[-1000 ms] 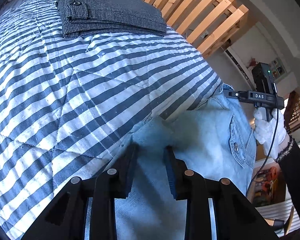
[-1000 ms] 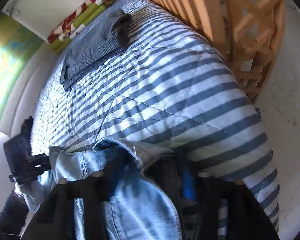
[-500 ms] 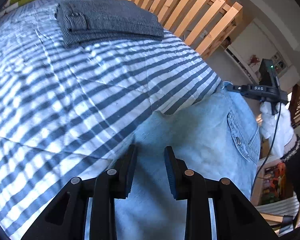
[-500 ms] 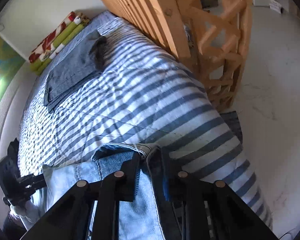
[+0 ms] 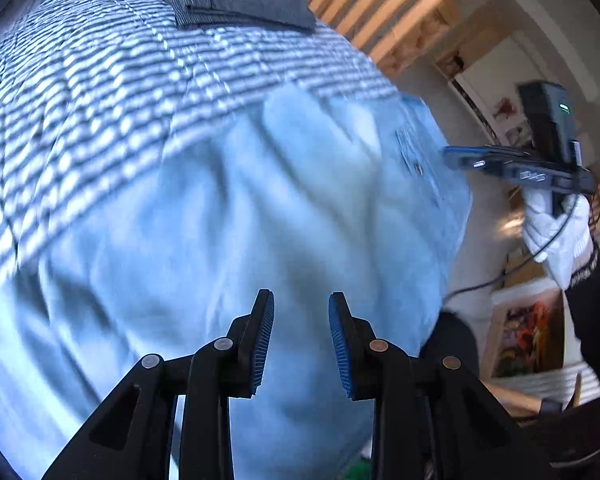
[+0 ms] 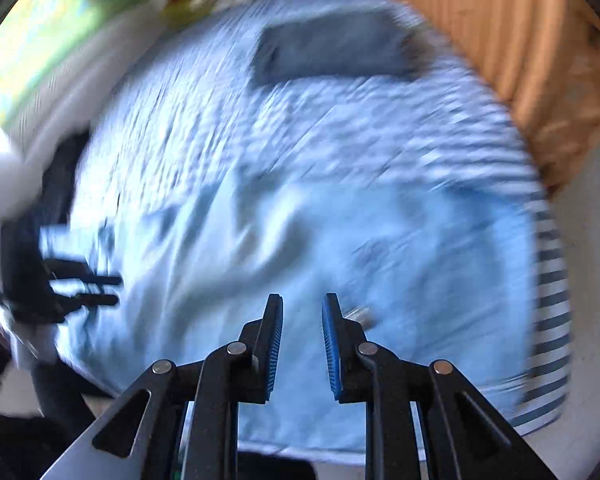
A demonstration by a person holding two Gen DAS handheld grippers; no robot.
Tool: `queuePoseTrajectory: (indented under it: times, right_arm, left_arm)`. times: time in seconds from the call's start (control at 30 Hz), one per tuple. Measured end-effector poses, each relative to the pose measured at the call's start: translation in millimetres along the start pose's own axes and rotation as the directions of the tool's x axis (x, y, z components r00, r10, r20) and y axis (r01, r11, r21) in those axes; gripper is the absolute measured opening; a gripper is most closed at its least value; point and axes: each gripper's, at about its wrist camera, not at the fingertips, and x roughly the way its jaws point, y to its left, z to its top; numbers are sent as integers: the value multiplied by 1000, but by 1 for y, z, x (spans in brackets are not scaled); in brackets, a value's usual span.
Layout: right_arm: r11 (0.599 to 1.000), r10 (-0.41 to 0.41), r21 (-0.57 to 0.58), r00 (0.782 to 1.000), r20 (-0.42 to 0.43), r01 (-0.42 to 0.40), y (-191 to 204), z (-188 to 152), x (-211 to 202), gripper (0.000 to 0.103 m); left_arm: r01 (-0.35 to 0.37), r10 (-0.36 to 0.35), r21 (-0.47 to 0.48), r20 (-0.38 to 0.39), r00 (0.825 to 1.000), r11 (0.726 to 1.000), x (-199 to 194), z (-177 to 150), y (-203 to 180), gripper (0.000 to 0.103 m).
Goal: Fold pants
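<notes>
A pair of pale blue denim jeans [image 5: 260, 208] lies spread and rumpled across the near end of a bed covered in a blue-and-white striped quilt [image 5: 100, 92], the cloth spilling over the mattress edge, apparently laid out to be folded. The left gripper [image 5: 300, 340], black with blue ribbed pads, hangs above the denim with its jaws standing apart and nothing visibly pinched between them. The right gripper [image 6: 302, 344] likewise shows a clear gap between its pads over the jeans, released, though heavy blur hides finer detail. In the left wrist view a white-gloved hand [image 5: 556, 232] carries that right gripper near the jeans' pocket side. At the far end of the quilt rests a folded pair of dark grey woven trousers [image 5: 236, 0], beside a slatted wooden bed frame [image 5: 380, 4]; it looks like finished work, set clear of the working area.
</notes>
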Motion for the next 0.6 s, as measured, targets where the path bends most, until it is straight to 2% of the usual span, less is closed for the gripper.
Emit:
queuePoseTrajectory:
  times: [0.1,0.13,0.17,0.23,0.27,0.33,0.37,0.5,0.6]
  right_arm:
    - [1000,12,-23,996,-93,-14,20,-20,36,19]
    - [999,-19,-28,991,-133,15,19,-28,50,18]
    - [996,-73,-62,986,-147,64,18,-33,57,11]
    - [999,-43,-12,990,-136,42,2,-37,53,5]
    - [998,-36,53,988,-149,45,-9,-35,48,0]
    - [987,-135,69,983,-126,144,-14,-31,33,3]
    - [987,-147,56,983,-109,153,-10,-30,26,8]
    - [998,-62,-12,998,-11,62,43,-22,2,8]
    - [996,16,-90,999,32,-13,103,-16,2,10]
  left_arm:
    - [26,-26,7,-13,1000,1000,-7,-25,-6,34]
    - [26,-26,12,-26,999,1000,-6,-33,-8,37]
    - [24,-23,9,-45,999,1000,-3,-42,-6,37]
    - [0,-4,-39,-105,994,999,8,-64,8,36]
    - [-15,12,-30,-108,994,999,8,-75,14,30]
    - [-53,51,-31,-71,996,998,-7,-91,21,31]
    - [-63,60,-65,-51,997,996,-17,-97,27,31]
    - [-68,88,-191,101,991,979,-76,-115,49,32]
    - [-87,155,-293,216,964,952,-129,-129,76,39]
